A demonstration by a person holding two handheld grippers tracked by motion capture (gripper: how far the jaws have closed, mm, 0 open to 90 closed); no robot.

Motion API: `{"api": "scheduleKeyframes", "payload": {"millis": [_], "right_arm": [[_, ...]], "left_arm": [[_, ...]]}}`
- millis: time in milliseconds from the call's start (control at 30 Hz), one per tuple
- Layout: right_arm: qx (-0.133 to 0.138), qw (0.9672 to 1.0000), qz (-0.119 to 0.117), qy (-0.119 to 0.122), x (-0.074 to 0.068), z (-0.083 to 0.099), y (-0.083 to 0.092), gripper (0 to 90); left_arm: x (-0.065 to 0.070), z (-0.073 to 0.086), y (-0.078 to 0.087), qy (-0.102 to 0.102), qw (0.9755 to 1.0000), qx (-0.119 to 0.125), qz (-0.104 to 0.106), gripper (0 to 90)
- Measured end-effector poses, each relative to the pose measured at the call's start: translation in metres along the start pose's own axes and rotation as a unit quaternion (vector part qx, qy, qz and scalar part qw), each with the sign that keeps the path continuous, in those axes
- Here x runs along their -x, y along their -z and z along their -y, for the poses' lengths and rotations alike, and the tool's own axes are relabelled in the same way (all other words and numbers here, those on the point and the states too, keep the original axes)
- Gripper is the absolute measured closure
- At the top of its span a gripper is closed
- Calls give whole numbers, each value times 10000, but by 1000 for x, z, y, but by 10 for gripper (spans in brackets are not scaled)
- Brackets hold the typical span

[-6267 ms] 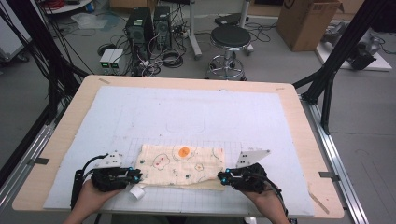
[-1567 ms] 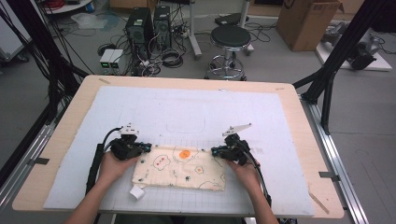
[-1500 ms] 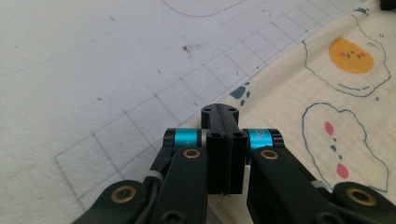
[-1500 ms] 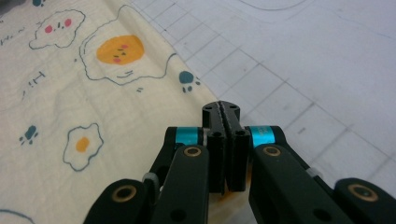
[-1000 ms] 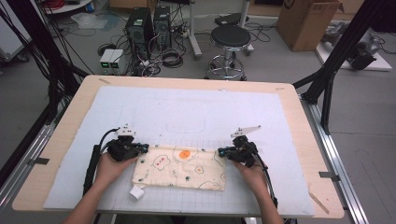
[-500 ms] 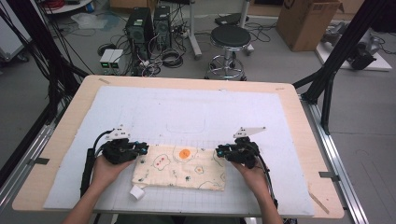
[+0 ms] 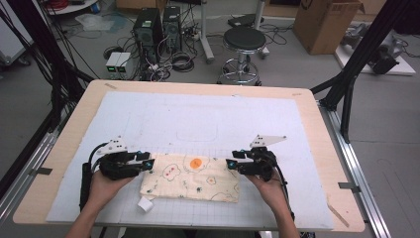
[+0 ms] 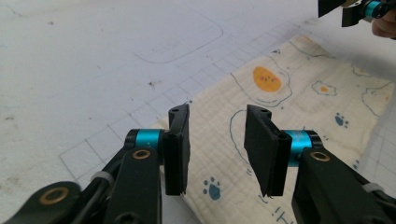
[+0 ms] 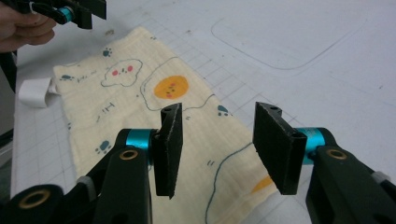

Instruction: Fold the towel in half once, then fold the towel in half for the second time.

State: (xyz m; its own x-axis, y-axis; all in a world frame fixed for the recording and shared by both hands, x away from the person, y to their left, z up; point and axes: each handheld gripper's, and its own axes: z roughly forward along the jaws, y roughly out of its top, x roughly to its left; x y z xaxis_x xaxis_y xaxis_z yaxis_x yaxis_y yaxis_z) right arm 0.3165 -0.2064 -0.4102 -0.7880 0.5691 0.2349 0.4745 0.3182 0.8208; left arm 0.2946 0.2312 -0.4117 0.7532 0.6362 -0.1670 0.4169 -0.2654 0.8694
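Observation:
A cream cloth (image 7: 190,177) printed with fried eggs and paw marks lies folded flat on the white gridded mat (image 7: 208,119), near the front edge. My left gripper (image 7: 148,162) hovers at its left end and my right gripper (image 7: 230,163) at its right end. Both have just been opening their jaws. In the left gripper view the left gripper (image 8: 217,149) stands open above the cloth (image 8: 299,93), with nothing pinched. The right gripper (image 9: 217,149) is likewise open over the cloth (image 9: 140,93). A white tag (image 7: 145,204) sticks out at the cloth's front left corner.
The mat covers a wooden table (image 7: 327,148) with a bare rim all round. A faint rounded outline (image 7: 197,131) is drawn on the mat behind the cloth. On the floor beyond stand a stool (image 7: 242,39), computer cases (image 7: 158,25) and a cardboard box (image 7: 324,20).
Both grippers were shut on the cloth's far corners one second ago. Their jaws have opened and both hands have lifted a little and drawn outward. The cloth stays folded and flat.

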Motion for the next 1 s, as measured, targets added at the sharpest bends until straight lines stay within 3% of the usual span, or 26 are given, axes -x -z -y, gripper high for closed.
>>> {"api": "scheduleKeyframes", "payload": {"millis": [167, 467, 1000], "right_arm": [[-8, 10000, 57, 4, -4, 0, 2, 451], [-91, 9998, 136, 124, -9, 0, 1, 424], [-200, 9996, 195, 79, -6, -2, -5, 422]], "left_arm": [[0, 3, 2, -49, 10000, 15, -41, 511], [1, 3, 1, -20, 10000, 62, -69, 468], [-5, 3, -3, 32, 9998, 25, -178, 465]]}}
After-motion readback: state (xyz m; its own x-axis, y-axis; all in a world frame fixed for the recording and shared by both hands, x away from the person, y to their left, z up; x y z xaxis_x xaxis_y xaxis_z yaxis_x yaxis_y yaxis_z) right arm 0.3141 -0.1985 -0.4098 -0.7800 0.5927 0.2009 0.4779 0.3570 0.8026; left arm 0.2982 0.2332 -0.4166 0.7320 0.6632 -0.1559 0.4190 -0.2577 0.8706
